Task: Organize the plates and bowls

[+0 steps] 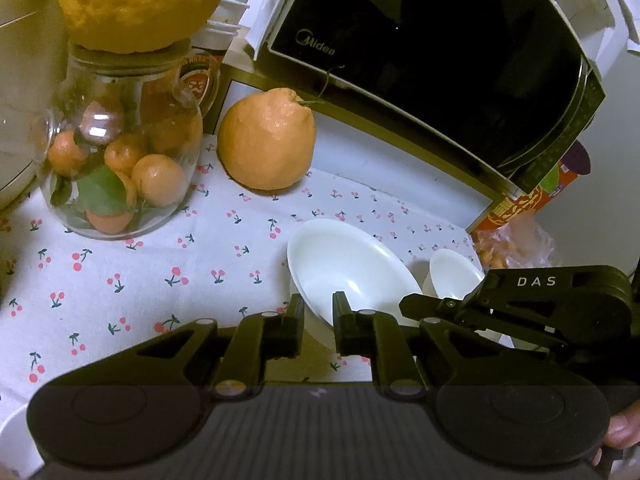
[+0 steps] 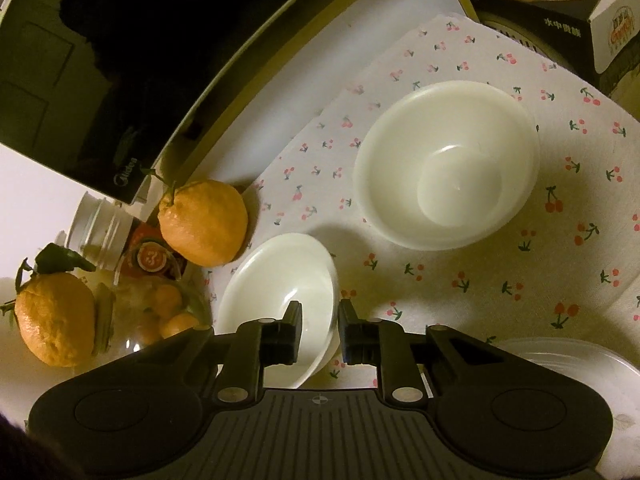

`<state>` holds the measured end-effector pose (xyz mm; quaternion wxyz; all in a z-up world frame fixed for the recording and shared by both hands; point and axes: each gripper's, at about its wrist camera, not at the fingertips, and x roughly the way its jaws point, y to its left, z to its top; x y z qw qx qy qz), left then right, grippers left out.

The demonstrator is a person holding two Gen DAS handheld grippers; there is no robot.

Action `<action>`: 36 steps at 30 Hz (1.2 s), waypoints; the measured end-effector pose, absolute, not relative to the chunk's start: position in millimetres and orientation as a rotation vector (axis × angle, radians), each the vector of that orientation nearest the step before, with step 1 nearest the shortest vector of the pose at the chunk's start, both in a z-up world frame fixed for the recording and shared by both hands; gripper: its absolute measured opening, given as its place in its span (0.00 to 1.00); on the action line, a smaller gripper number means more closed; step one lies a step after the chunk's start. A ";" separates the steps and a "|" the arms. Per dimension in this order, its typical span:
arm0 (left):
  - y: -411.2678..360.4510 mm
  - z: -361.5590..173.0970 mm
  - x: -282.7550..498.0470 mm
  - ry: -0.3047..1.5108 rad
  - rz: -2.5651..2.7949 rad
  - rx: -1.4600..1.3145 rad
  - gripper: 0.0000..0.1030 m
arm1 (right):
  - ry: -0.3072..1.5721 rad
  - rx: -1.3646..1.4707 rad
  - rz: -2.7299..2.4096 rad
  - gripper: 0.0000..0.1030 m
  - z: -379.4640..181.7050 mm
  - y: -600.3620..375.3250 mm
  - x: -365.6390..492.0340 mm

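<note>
In the left wrist view my left gripper [image 1: 318, 320] straddles the near rim of a white bowl [image 1: 344, 264], which is tilted above the cherry-print cloth [image 1: 120, 280]. My right gripper [image 1: 440, 304] reaches in from the right, by a smaller white bowl [image 1: 454, 272]. In the right wrist view my right gripper [image 2: 320, 324] straddles the rim of a tilted white bowl [image 2: 276, 292]. A larger white bowl [image 2: 448, 164] stands on the cloth beyond, with a smaller bowl nested inside.
A black Midea microwave [image 1: 420, 60] stands at the back. A large orange [image 1: 266, 140] and a glass jar [image 1: 120, 160] of small oranges with a big citrus on top are to the left. Clear plates [image 2: 580, 360] lie at the right. A box [image 2: 580, 12] sits at the far right.
</note>
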<state>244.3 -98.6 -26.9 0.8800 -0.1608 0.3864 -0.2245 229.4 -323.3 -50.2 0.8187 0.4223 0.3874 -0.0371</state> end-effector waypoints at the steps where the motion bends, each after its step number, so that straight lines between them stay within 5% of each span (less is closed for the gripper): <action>1: -98.5 -25.6 243.6 0.804 -0.468 -0.335 0.13 | 0.823 0.898 -0.078 0.18 -48.8 -323.3 228.7; 36: -66.9 29.3 186.3 0.773 -0.486 -0.296 0.13 | 0.780 0.853 0.079 0.20 8.2 -305.7 168.1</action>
